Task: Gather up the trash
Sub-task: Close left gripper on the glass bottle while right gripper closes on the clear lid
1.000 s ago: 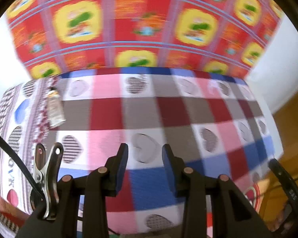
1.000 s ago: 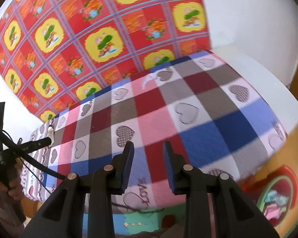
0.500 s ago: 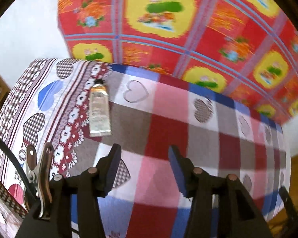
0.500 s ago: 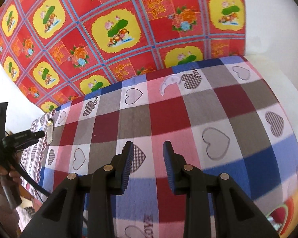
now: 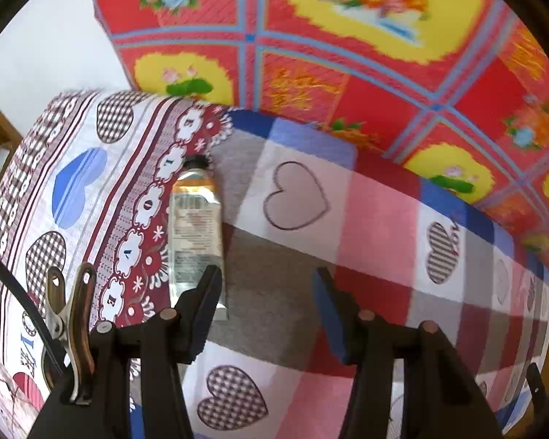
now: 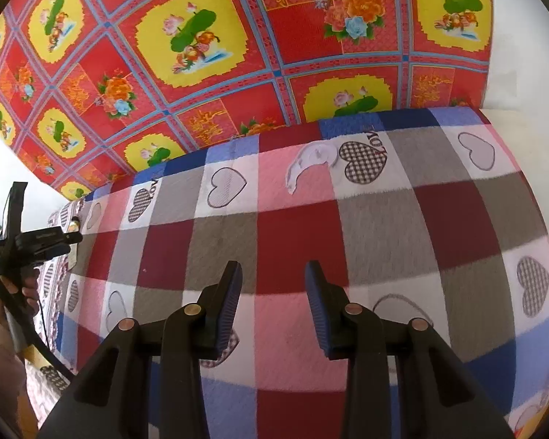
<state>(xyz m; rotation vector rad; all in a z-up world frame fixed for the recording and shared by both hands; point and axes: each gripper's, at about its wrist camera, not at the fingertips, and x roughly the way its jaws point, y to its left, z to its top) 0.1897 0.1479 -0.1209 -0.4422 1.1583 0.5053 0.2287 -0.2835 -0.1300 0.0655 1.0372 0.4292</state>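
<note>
Left wrist: checked heart-print cloth (image 5: 285,285), red floral backdrop (image 5: 347,55).

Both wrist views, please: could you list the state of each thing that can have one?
Silver squeeze tube with black cap: capped, lying flat on the checked heart-print blanket, ungrasped.
Clear crescent-shaped plastic scrap: lying flat near the far edge, untouched.
Left gripper: open, empty, one finger overlapping the tube's end.
Right gripper: open, empty.
</note>
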